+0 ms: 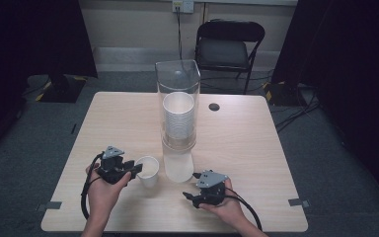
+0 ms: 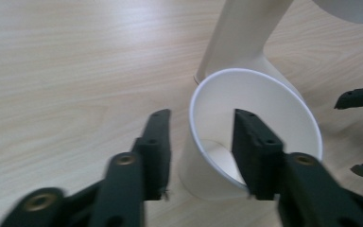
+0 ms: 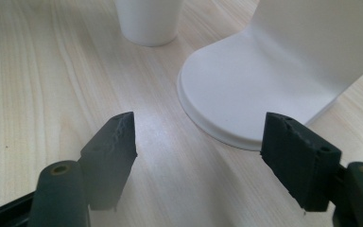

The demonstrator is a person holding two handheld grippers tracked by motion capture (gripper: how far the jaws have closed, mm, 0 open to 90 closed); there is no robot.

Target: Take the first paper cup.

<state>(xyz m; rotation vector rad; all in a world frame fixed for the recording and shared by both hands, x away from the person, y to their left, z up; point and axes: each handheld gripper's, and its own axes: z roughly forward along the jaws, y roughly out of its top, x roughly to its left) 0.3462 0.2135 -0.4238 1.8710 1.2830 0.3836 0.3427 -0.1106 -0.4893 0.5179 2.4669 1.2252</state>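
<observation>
high view, table: a pale wood table (image 1: pixel 256 148) lay before you, a small dark round spot (image 1: pixel 214 106) near its far edge, grey carpet around it.
chair: a dark folding chair (image 1: pixel 228 49) stood beyond the table by the wall.
dispenser: a tall clear cup dispenser (image 1: pixel 178 98) stood at the table's middle on a white base (image 1: pixel 178 168), a stack of white paper cups (image 1: pixel 178 116) inside the tube.
your right gripper: your right gripper (image 1: pixel 193 186) sat in your right hand (image 1: pixel 227 205), just right of the base and near the table's front edge. in the right gripper view its jaws stood wide apart with nothing between them, released, over bare wood, and the base's round foot (image 3: pixel 227 90) lay just ahead.
your left gripper: your left gripper (image 1: pixel 137 169) sat in your left hand (image 1: pixel 103 190), left of the base, its tips at the loose cup.
loose cup: a single white paper cup (image 1: pixel 148 171) stood upright on the table, just left of the base. in the left gripper view one jaw was outside the cup's wall (image 2: pixel 203 156) and the other inside the mouth, straddling the near rim; you had the jaws partly parted, and i could not tell whether they pressed the wall.
</observation>
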